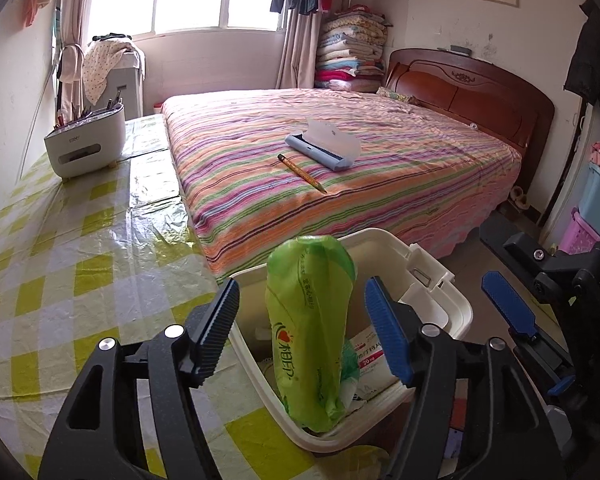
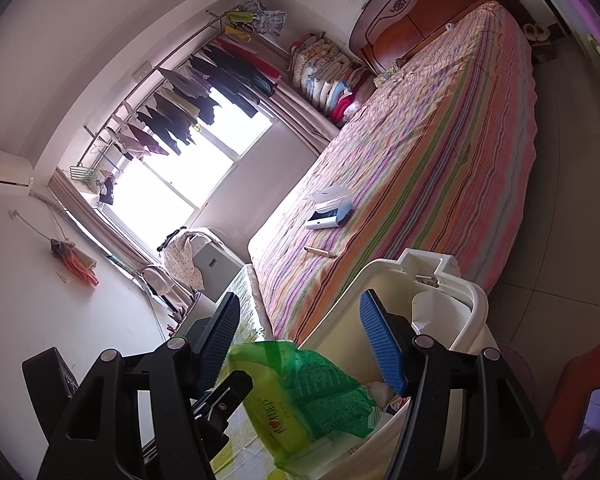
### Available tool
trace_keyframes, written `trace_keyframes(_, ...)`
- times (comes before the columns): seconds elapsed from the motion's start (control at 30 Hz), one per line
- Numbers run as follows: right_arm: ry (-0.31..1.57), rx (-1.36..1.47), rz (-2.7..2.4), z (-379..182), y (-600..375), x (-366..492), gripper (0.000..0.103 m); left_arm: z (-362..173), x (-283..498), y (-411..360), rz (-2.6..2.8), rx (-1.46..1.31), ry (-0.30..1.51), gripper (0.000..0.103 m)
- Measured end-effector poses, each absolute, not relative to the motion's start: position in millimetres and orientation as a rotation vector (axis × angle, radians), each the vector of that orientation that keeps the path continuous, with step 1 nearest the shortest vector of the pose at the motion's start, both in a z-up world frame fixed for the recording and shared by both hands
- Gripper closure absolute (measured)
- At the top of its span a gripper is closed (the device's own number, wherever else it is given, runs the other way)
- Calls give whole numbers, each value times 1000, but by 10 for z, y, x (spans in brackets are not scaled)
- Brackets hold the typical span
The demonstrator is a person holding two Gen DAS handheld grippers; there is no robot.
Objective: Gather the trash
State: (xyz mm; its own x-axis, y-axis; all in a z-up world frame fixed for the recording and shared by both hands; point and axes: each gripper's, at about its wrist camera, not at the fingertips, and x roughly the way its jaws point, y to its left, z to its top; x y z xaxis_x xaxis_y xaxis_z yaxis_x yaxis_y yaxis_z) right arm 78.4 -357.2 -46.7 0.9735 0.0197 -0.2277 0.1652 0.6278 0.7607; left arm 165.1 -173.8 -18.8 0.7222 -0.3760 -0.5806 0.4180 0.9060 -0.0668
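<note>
Left wrist view shows the green tissue pack [image 1: 312,328] standing on end in the white bin [image 1: 452,312], directly between the spread fingers of the left hand-held gripper [image 1: 300,328], untouched, while the right hand-held gripper [image 2: 300,344], also wide, hovers just beside.

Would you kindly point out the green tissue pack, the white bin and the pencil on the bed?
green tissue pack [image 1: 310,320]: left wrist view, middle of its printed front.
white bin [image 1: 462,308]: left wrist view, bare right rim.
pencil [image 1: 300,172]: left wrist view, middle of its yellow shaft.
</note>
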Motion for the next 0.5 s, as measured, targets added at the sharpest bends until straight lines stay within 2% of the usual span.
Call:
trace_keyframes(0.17,215,848,-69,-429,-3508,696,42,-60,1371,-1594,-377,151,549,17)
trace_keyframes(0.2,214,822,-61,-407,-3470,675,39,-51,1292,-1541,-359,175,536,17)
trace_keyframes(0.23,216,791,-51,-380,-3415,652,32,-50,1211,-1481,-337,199,523,16)
trace_keyframes(0.5,196,463,20,-298,-2729,154,21,-207,619,-888,-183,274,484,14)
